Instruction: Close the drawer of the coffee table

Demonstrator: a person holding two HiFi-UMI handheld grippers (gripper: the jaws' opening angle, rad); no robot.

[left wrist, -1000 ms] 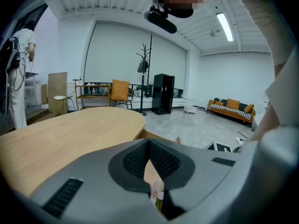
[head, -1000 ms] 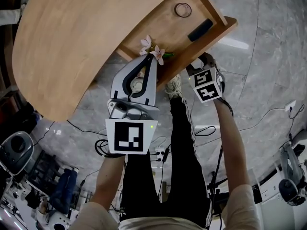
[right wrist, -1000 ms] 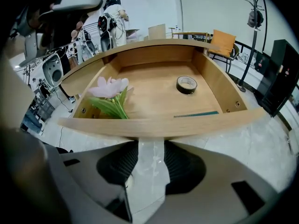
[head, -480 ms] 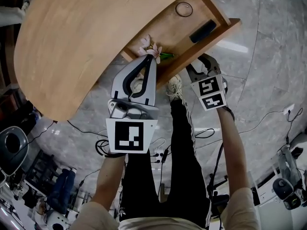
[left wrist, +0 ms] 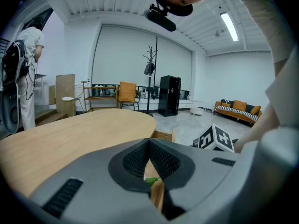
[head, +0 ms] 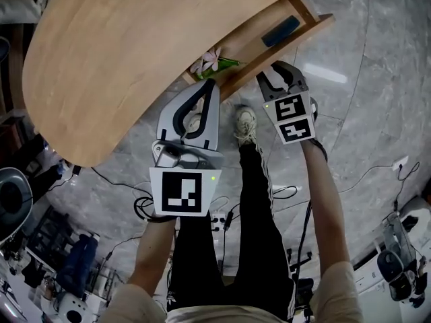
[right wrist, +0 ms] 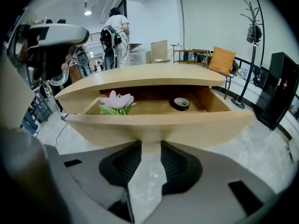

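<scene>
Drawer [right wrist: 159, 125] of the wooden coffee table [head: 121, 59] stands pulled out toward the person. Its curved front faces the right claw's camera and its tray sits partly under the oval top.

Inside, a pale pink flower [right wrist: 116, 100] with green leaves lies at the left. A dark roll of tape [right wrist: 181, 103] lies further right. The head view also shows a dark bluish oblong [head: 281, 30] toward the drawer's right end.

A small wooden tab [right wrist: 150, 147] hangs under the middle of the drawer front. The right claw [head: 278, 81] is at this tab, and its jaws have just been closing. They stand at a narrow gap with the tab between them. The pads look pressed to the tab's sides, though the line of contact is hard to make out.

The left claw [left wrist: 149, 148] hovers at the near left end of the drawer, close to the flower. Its tips are together and hold nothing; a scrap of green leaf shows through the slit behind them.

The left marker cube [head: 183, 192] and the right marker cube [head: 291, 118] bear black-and-white square patterns, with a small green light lit on each.

Below them are a grey marble floor [head: 377, 79], loose cables [head: 145, 204] and the person's shoe [head: 244, 121].

Far across the room stand a person wearing a backpack [right wrist: 116, 28], an orange chair [right wrist: 221, 59], a coat stand [right wrist: 252, 36] and a black cabinet [right wrist: 280, 90].
</scene>
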